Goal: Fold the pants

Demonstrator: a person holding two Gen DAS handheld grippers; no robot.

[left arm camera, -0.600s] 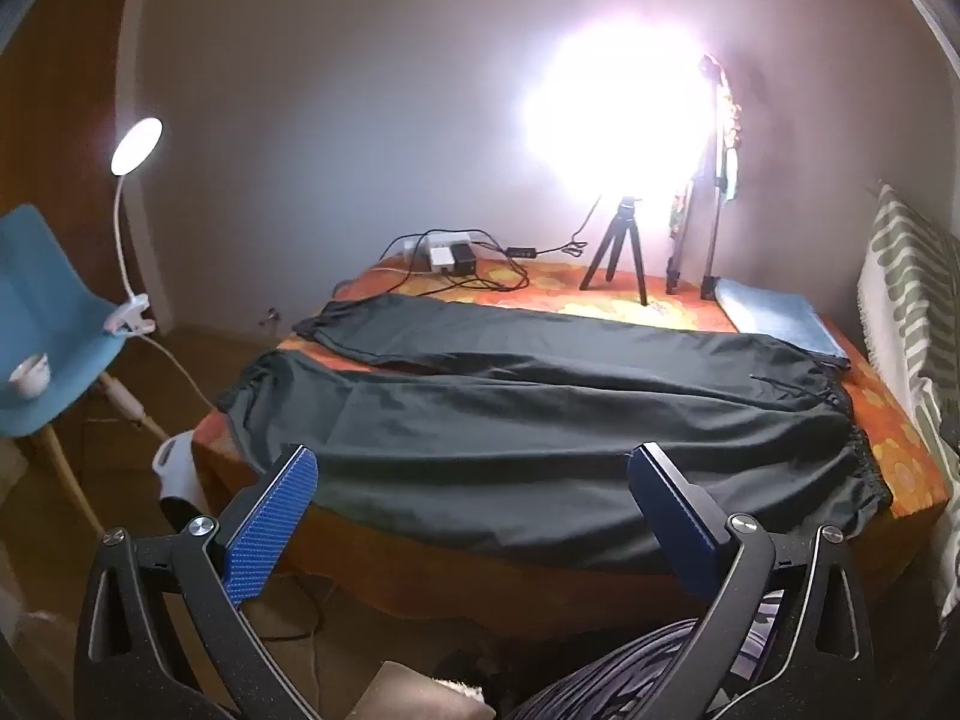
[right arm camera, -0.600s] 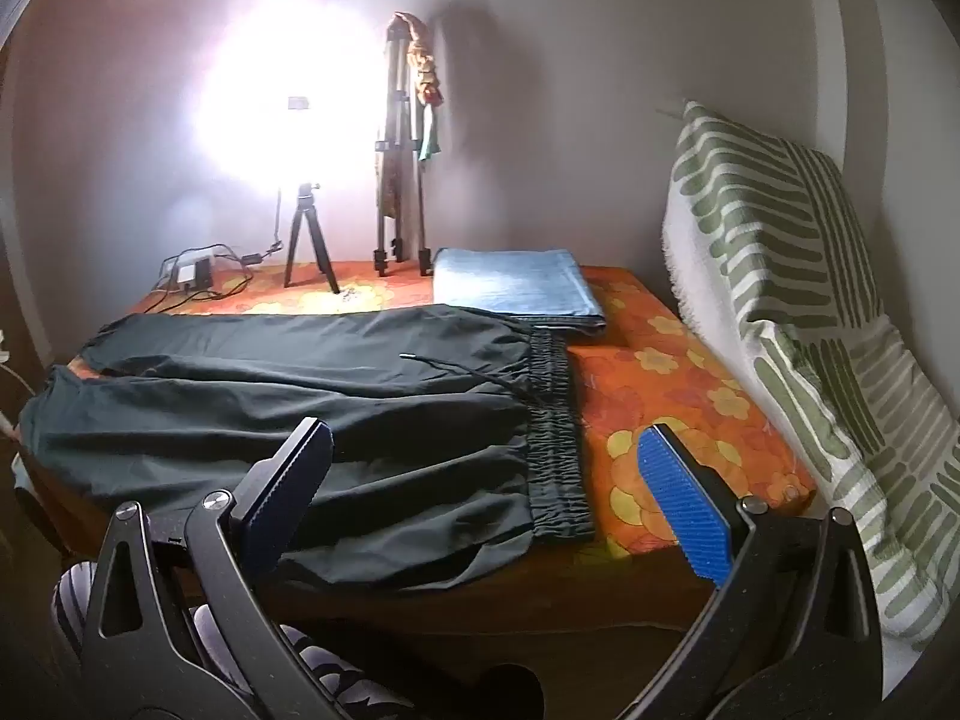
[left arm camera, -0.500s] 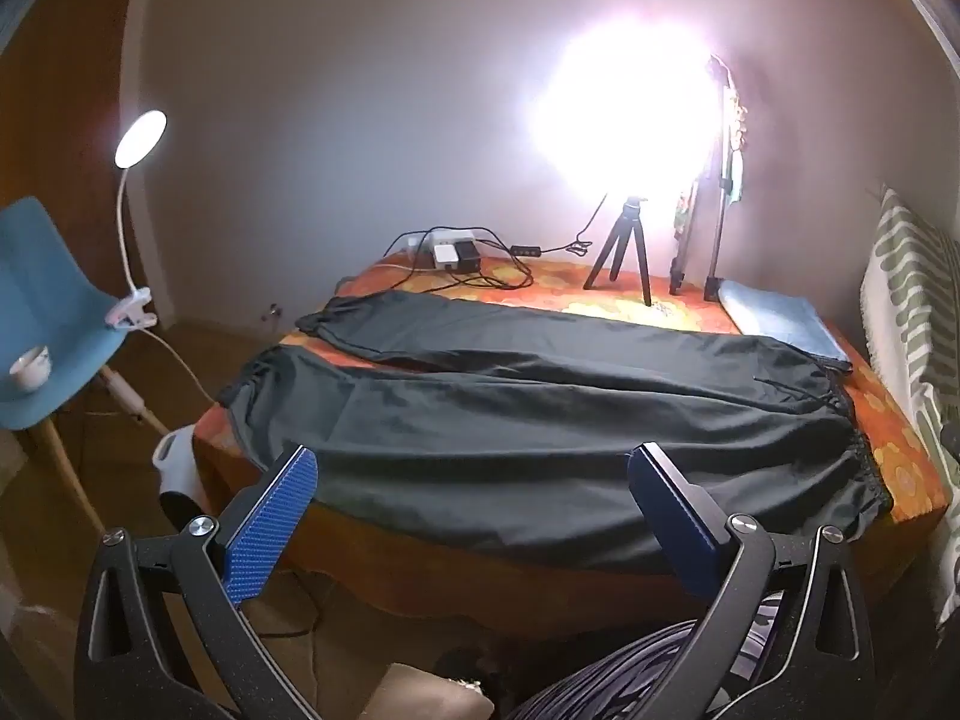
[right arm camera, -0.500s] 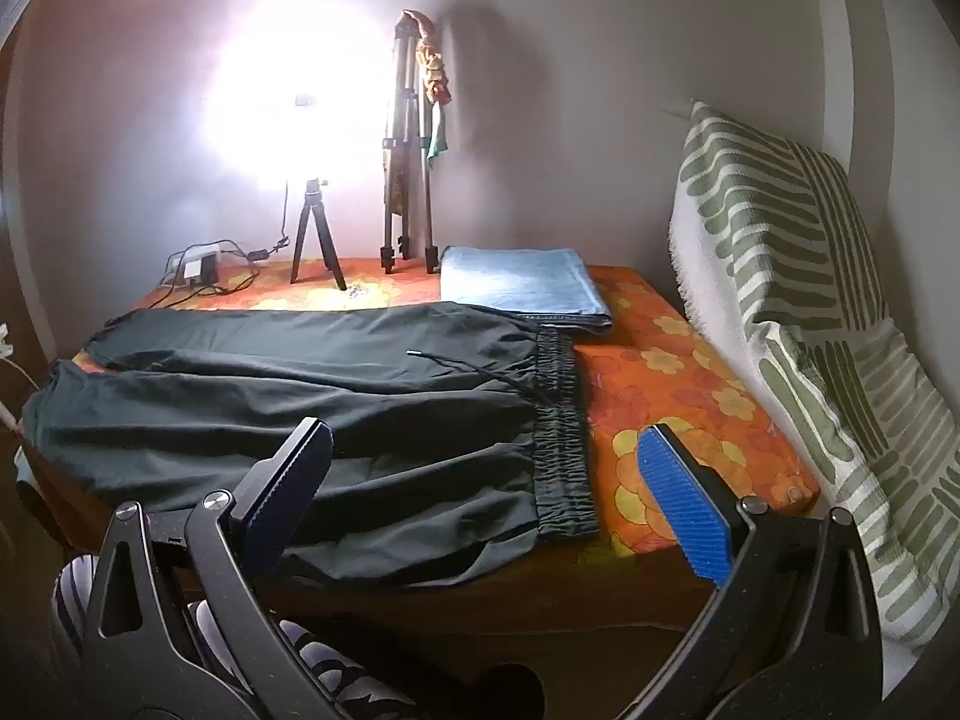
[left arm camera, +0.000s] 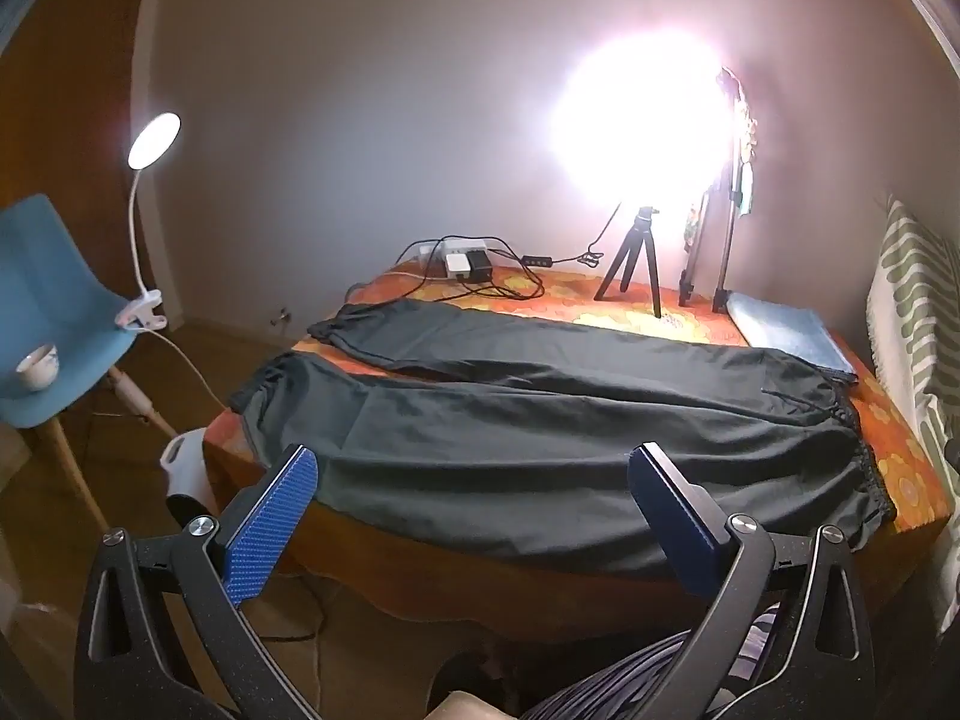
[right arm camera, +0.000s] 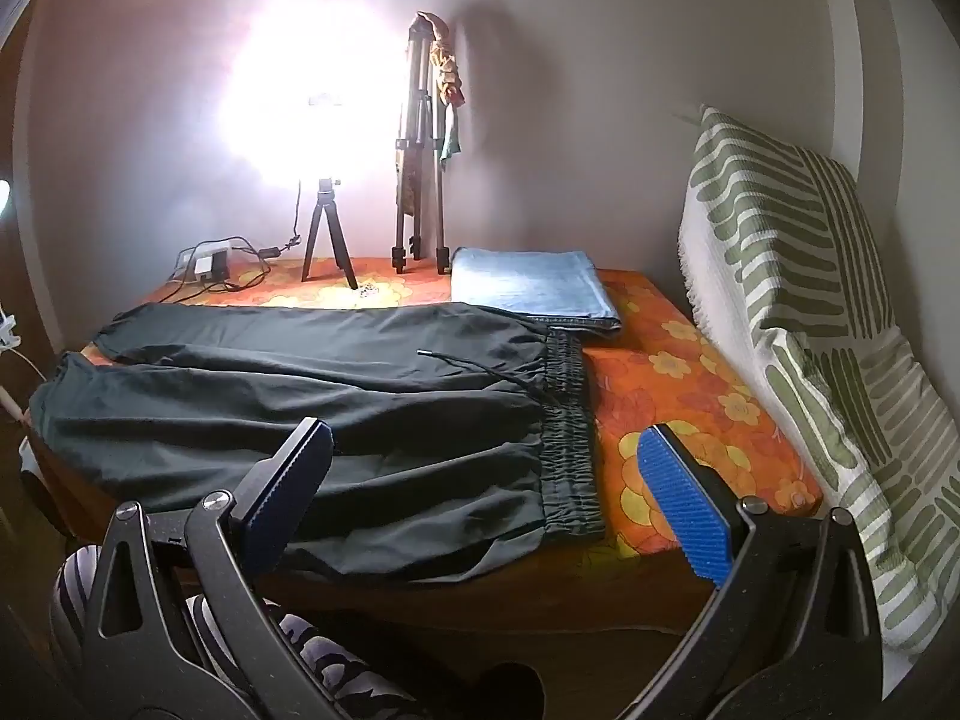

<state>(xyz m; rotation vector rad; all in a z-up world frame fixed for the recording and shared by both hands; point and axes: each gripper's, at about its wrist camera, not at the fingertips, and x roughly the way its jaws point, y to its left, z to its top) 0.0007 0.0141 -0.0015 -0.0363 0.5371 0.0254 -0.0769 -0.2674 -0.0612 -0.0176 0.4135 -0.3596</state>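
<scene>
Both grippers, left (left arm camera: 474, 504) and right (right arm camera: 486, 480), hang wide apart, empty, near the bed (right arm camera: 690, 396). Pants (left arm camera: 540, 420) lie spread across it; the near edge overhangs and could slide off if tugged.

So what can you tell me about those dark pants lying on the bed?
The dark green-black, thin-fabric pants lie unfolded across the orange flowered bedspread, legs side by side, slightly rumpled. The gathered elastic waistband has a loose black drawstring. The near leg hangs over the edge; the waist corner touches the folded blue cloth. Neither gripper touches them.
</scene>
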